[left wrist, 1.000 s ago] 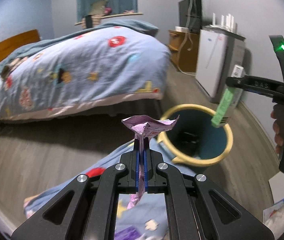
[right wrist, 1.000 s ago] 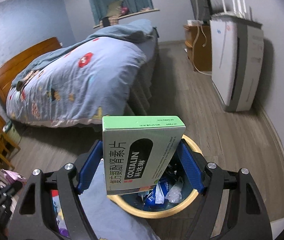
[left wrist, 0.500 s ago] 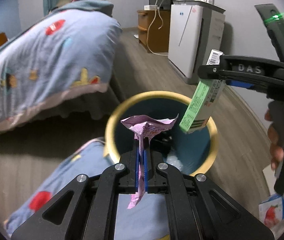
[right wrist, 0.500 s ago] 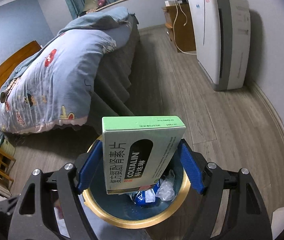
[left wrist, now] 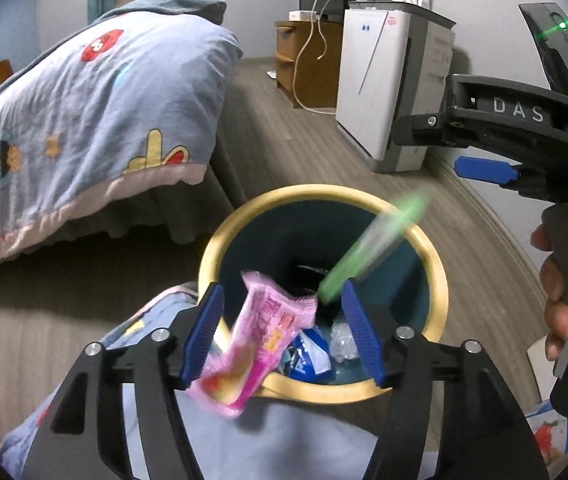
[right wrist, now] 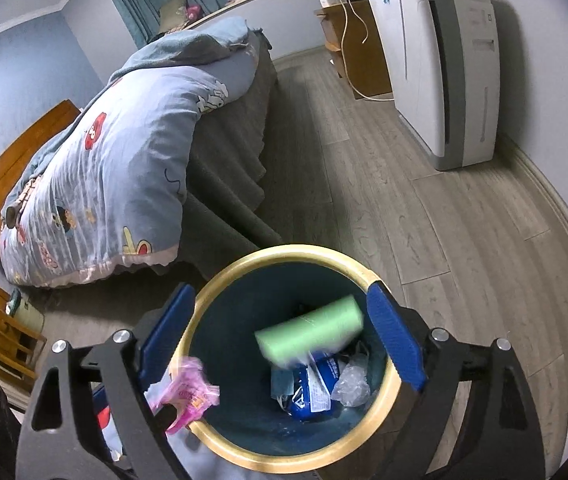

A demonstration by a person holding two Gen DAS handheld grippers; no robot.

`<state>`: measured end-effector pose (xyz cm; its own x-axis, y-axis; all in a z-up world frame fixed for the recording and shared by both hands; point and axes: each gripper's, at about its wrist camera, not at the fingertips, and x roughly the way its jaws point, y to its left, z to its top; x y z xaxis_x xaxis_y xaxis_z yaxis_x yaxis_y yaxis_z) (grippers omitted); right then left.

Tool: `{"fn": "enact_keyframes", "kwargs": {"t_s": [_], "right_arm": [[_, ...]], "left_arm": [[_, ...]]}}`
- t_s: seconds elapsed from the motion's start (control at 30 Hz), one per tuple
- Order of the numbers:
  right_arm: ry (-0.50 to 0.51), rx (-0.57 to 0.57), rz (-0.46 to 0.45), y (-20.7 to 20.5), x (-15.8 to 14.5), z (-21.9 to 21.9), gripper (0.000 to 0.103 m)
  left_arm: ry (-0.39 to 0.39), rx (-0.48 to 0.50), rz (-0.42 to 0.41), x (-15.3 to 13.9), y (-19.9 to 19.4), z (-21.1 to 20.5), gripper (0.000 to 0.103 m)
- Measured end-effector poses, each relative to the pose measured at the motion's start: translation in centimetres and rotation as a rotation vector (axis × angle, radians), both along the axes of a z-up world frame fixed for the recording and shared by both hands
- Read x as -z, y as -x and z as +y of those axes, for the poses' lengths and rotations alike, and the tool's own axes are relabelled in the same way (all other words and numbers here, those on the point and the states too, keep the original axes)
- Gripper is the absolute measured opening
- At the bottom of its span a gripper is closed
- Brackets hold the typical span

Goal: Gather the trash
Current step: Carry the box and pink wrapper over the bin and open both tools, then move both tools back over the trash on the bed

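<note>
While both claws hang over the trash bin (right wrist: pixel 203 430), each view shows something the other hides. The left wrist view shows the right claw (left wrist: pixel 460 148) from the side, its blue pad (left wrist: pixel 486 171) and the person's right hand (left wrist: pixel 564 300) on the handle, while the right wrist view looks straight down into the bin, onto blue and clear wrappers (right wrist: pixel 326 384) at the bottom. The left claw (left wrist: pixel 281 334) stands wide, and the pink wrapper (left wrist: pixel 259 344) is loose between its fingers, blurred, at the near rim of the bin (left wrist: pixel 324 192). The right claw (right wrist: pixel 284 340) is also wide, and the green box (right wrist: pixel 310 330) is a blurred shape in the air inside the bin mouth. Half a second ago both claws were closed on these things; now both have let go. Around stand a bed with a blue quilt (right wrist: pixel 123 160), a white air purifier (right wrist: pixel 444 60) by the wall and a wooden cabinet (left wrist: pixel 304 64). A blue patterned cloth (left wrist: pixel 243 440) lies just beside the bin.
</note>
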<state>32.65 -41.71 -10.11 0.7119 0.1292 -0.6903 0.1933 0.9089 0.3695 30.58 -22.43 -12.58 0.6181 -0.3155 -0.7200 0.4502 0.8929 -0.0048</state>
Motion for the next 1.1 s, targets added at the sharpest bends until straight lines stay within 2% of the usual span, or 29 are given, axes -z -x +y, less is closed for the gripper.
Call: {"fn": "enact_keyframes", "kwargs": {"t_s": [0.23,0.47,0.67,0.83,1.1], "right_arm": [[0.001,0.001,0.001,0.1,-0.1,0.1,0.088],[0.01,-0.02,-0.016,0.5,-1.0,0.7,0.091],[0.043,-0.065,-0.055,1.4,-2.6,2.5,0.097],[0.12,-0.158,-0.089,2.5,-3.9,6.2,0.097],[0.198,-0.353,-0.14,4.2,-5.1,14.6,0.097]], "left_arm": [[0.006,-0.014,-0.013,-0.3,0.7,0.9,0.077],[0.008,-0.037,-0.04,-1.7,2.5,2.4,0.079],[0.026,-0.089,-0.077,-3.7,5.3,5.2,0.091],[0.028,-0.166,-0.114,-5.5,8.3,9.3,0.095],[-0.039,-0.3,-0.147,-7.6,14.3,17.7,0.095]]}}
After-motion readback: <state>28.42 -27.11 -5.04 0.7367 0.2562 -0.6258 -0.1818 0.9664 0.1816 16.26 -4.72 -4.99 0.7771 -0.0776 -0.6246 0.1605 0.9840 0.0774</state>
